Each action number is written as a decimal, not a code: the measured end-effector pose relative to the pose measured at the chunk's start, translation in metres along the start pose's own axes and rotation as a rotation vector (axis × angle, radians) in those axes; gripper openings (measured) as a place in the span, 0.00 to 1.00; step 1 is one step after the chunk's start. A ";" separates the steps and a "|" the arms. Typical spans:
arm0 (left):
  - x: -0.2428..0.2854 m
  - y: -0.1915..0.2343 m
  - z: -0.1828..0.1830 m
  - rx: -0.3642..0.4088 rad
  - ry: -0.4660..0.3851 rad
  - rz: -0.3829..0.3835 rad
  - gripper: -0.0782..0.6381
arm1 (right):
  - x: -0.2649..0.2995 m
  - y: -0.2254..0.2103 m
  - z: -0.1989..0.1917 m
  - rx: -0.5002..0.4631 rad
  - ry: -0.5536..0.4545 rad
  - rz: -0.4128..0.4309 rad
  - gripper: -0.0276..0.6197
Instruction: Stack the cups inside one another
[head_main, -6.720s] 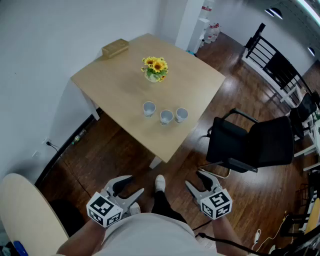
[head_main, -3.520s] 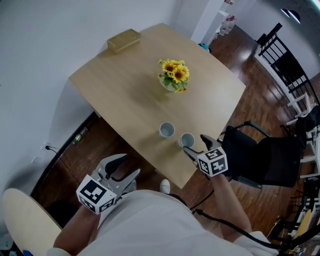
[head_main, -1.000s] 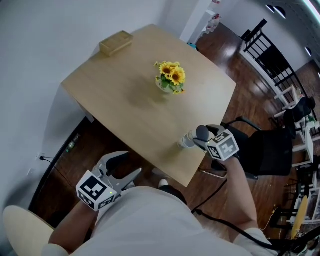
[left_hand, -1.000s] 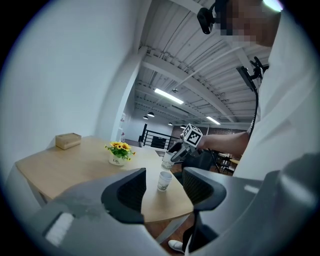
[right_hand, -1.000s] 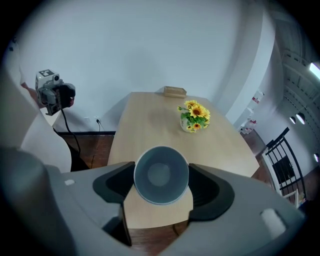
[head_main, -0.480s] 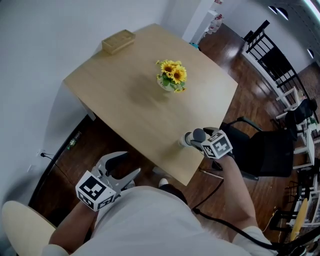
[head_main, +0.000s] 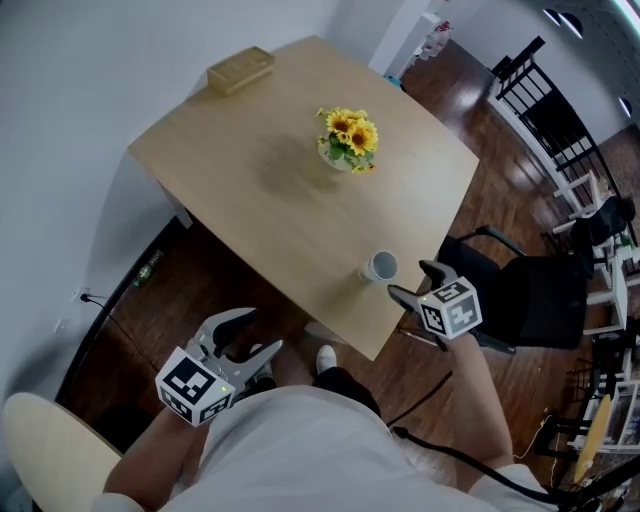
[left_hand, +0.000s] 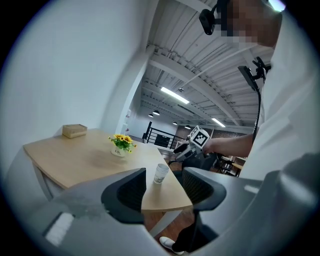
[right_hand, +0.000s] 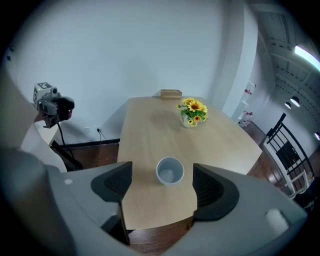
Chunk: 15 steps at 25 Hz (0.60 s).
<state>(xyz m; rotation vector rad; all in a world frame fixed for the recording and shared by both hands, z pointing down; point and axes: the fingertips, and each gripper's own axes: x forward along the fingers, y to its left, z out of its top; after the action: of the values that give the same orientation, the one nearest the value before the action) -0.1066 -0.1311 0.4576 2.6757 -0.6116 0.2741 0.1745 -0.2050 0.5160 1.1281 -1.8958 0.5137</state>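
One pale wood-grain table (head_main: 250, 190), corners rounded. Two grey grippers: left gripper (head_main: 265, 332) gaping and empty, off the table; right gripper (head_main: 408, 278) with jaws opening, pads clear of the cup (head_main: 380, 266) ahead between them. One sunflower vase (head_main: 347, 142); one tan box (head_main: 240, 70). The one white round cup stands near the table's near corner: only the left gripper view shows its side, only the right gripper view its hollow.

Table (head_main: 260, 190) with cups (head_main: 380, 266), flowers (head_main: 348, 135), box (head_main: 240, 69)
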 end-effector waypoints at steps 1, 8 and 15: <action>0.002 -0.003 -0.006 -0.009 0.004 -0.008 0.45 | -0.008 0.007 -0.005 0.007 -0.021 -0.005 0.62; 0.016 -0.037 -0.024 0.033 0.024 -0.039 0.45 | -0.054 0.075 -0.061 -0.017 -0.100 0.029 0.62; 0.041 -0.135 -0.032 0.095 0.024 -0.046 0.45 | -0.116 0.111 -0.161 -0.015 -0.099 0.109 0.62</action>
<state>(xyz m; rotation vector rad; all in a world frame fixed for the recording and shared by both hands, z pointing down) -0.0125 -0.0208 0.4545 2.7691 -0.5415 0.3304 0.1803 0.0222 0.5174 1.0617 -2.0519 0.5117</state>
